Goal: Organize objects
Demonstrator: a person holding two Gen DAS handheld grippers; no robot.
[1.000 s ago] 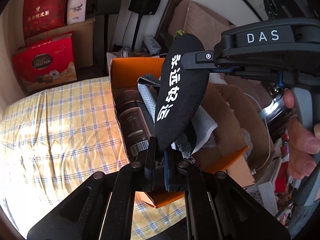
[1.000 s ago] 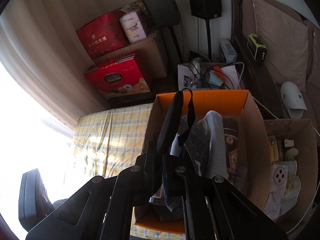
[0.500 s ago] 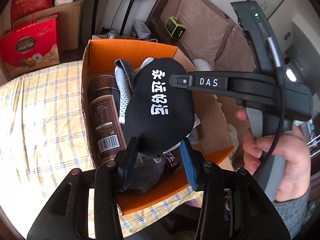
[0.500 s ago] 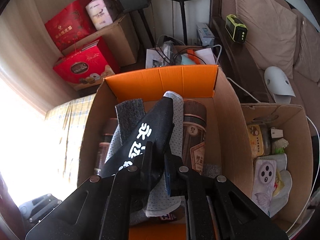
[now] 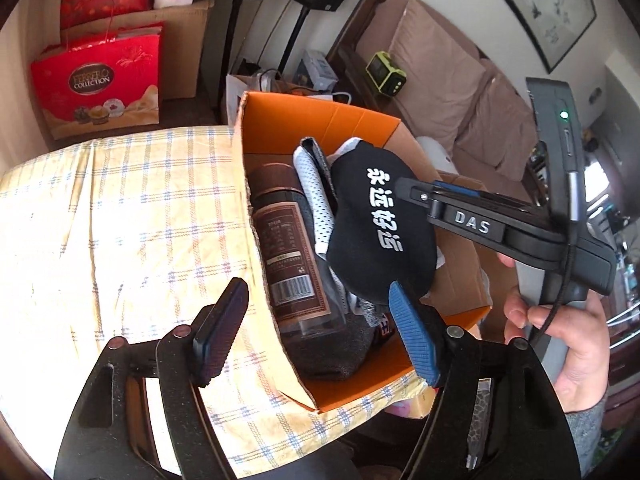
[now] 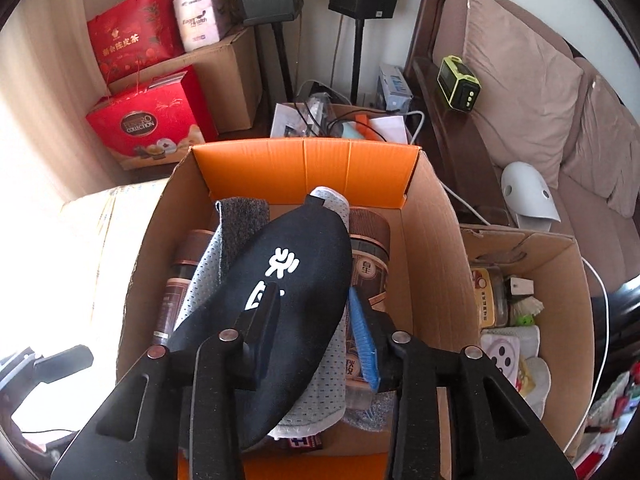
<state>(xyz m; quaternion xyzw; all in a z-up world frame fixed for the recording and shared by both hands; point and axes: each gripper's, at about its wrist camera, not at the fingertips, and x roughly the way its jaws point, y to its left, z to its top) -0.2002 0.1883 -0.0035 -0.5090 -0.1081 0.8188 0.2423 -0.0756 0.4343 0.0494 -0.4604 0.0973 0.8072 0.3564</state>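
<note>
My left gripper (image 5: 320, 332) and right gripper (image 6: 316, 332) are both opening, letting go of the mask (image 6: 280, 300). It lies mid-frame atop the box (image 6: 304, 164) contents; this item looks stowed, others possibly left

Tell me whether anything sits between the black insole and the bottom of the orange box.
Yes. The black insole lies on a white mesh insole, a grey insole and brown jars, so it cannot reach the floor of the orange box. Both grippers, left and right, are opening.
</note>
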